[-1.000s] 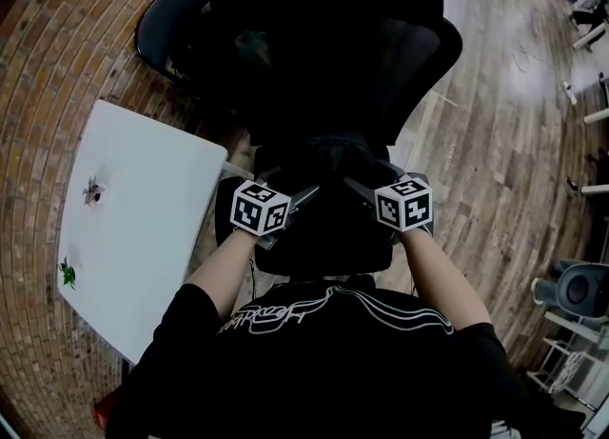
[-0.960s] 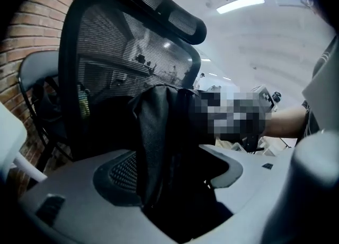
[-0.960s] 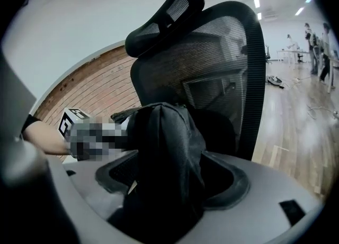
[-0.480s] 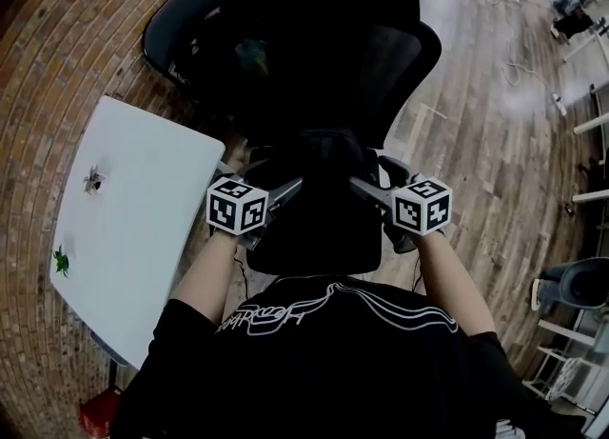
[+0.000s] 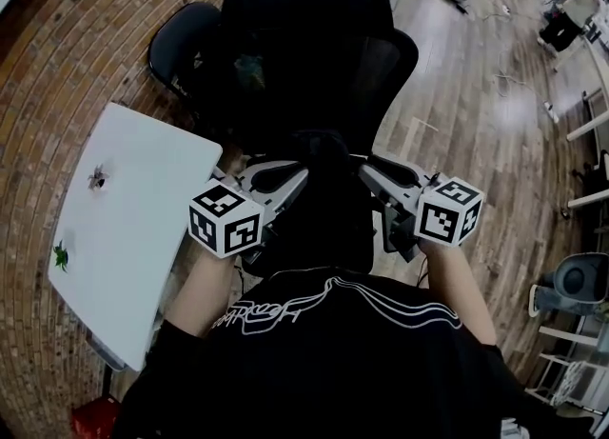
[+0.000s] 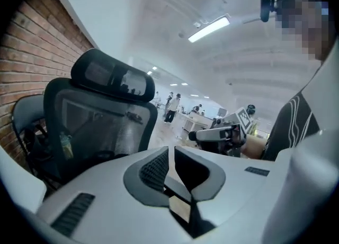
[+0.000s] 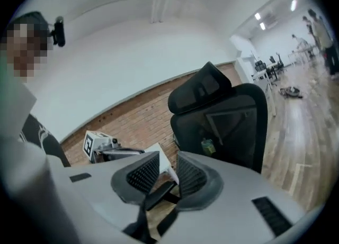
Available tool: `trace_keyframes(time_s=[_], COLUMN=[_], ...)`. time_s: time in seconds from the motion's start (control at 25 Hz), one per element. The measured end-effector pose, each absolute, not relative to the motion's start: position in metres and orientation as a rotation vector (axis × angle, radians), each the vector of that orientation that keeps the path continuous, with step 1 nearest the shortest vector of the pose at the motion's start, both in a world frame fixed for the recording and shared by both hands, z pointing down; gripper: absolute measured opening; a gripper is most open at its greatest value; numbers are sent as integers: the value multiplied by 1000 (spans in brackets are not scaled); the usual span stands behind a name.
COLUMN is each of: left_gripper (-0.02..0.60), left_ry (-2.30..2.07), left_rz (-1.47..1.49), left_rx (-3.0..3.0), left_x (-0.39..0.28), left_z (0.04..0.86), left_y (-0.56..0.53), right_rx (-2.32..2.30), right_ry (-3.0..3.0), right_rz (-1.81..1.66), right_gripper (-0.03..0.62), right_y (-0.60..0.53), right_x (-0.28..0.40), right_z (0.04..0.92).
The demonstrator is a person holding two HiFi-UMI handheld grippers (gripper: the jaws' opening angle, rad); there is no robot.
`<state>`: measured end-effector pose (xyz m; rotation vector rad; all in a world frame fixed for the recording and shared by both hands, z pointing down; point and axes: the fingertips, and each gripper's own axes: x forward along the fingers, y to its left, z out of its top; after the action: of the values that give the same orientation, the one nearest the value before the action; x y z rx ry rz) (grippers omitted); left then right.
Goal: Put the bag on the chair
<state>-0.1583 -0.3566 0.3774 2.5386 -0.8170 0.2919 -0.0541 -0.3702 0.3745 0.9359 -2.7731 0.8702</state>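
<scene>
A black bag [image 5: 320, 149] lies on the seat [image 5: 319, 232] of the black mesh-backed office chair [image 5: 304, 56]; black on black, its outline is hard to make out. My left gripper [image 5: 297, 174] hovers just left of the bag with its jaws shut and nothing in them. My right gripper [image 5: 367, 170] hovers just right of the bag, its jaws closing with a narrow empty gap. The left gripper view shows the left gripper [image 6: 170, 155], the chair back [image 6: 100, 126] and the right gripper [image 6: 222, 133]. The right gripper view shows the right gripper [image 7: 168, 166] and the chair [image 7: 228, 121].
A white table [image 5: 124, 228] stands close on the chair's left, with a small green thing [image 5: 63, 256] on it. A second black chair [image 5: 181, 42] sits behind at the left. A grey bin [image 5: 576, 280] stands at the far right. Brick wall left, wooden floor right.
Both grippers have drawn back from the bag toward me and spread apart. Their jaws, open a second ago, have come together. The bag stays on the seat.
</scene>
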Motion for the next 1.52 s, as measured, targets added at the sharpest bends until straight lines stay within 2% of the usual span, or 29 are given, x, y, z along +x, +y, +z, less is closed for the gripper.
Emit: trace_keyframes(time_s=[0.08, 0.12, 0.36, 0.56, 1.52], left_gripper=[49, 46, 41, 41, 41], left_ry=[-792, -792, -804, -816, -805], left_rz=[242, 222, 116, 174, 306], left_rx=[2556, 2554, 2537, 2567, 2574], left_x=[-151, -149, -144, -137, -132], left_z=[361, 355, 330, 335, 362], left_y=[-346, -342, -330, -324, -333], right_rx=[895, 875, 794, 778, 896], right_ry=[-2842, -2870, -2894, -2854, -2815], right_rz=[928, 915, 738, 556, 661], right_gripper=[14, -5, -5, -5, -5], right_y=[-360, -356, -340, -331, -337], right_x=[-56, -56, -60, -62, -48], right_z=[357, 350, 337, 341, 369])
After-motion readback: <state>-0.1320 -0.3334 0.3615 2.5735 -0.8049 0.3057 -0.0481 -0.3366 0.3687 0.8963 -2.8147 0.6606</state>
